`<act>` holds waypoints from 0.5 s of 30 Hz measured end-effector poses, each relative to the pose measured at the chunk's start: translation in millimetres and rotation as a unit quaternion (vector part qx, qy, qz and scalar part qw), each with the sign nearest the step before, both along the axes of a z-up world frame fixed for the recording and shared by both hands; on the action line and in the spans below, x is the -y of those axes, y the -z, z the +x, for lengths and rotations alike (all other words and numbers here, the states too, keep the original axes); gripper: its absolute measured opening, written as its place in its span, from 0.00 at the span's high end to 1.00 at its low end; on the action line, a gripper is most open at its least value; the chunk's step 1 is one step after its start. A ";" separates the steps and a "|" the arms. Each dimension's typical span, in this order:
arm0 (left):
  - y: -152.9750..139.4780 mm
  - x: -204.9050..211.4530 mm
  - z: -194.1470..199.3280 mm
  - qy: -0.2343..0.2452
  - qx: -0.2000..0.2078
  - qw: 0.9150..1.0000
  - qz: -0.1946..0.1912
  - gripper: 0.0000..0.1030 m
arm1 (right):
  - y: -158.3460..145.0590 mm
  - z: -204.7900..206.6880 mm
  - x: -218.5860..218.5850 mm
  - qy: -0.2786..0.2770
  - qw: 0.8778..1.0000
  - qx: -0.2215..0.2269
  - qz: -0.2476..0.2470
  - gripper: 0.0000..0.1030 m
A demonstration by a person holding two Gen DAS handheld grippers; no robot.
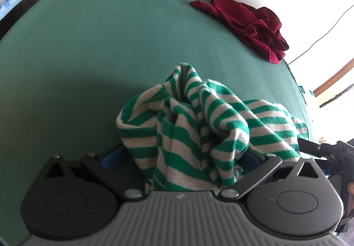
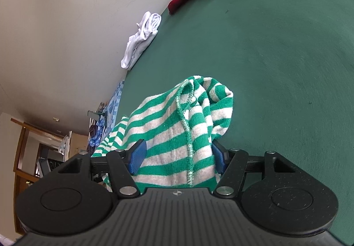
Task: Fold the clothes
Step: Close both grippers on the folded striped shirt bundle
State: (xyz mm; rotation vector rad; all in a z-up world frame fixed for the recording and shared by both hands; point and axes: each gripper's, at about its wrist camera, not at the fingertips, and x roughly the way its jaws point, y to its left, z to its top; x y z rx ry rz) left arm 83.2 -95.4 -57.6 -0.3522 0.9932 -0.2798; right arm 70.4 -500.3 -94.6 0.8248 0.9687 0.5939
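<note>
Bunching softly between both grippers, the striped green-and-grey garment (image 1: 194, 126) hangs limp above the green surface (image 1: 88, 46); left gripper (image 1: 183, 157) and right gripper (image 2: 179, 155) each clamp a thick wad. Seams or hems would give firmer holds.

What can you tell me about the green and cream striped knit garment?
The green and cream striped knit garment is soft jersey, bunched and unfolded, with an overlocked seam showing. It hangs crumpled over the green table cover, lying between the blue pads of both the left gripper and right gripper.
</note>
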 end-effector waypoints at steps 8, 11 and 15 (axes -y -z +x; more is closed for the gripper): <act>1.7 -0.1 4.2 0.026 0.004 0.999 -0.020 0.01 | 0.7 -2.8 -5.6 0.018 1.000 0.004 -0.006 0.38; 3.6 -3.3 2.6 0.028 0.010 0.999 -0.044 0.01 | 3.1 -2.7 -6.5 0.023 1.000 0.004 -0.003 0.38; 6.3 -12.2 -1.8 0.040 0.021 0.996 -0.072 0.01 | 4.2 -2.3 -6.7 0.024 1.000 0.004 0.001 0.38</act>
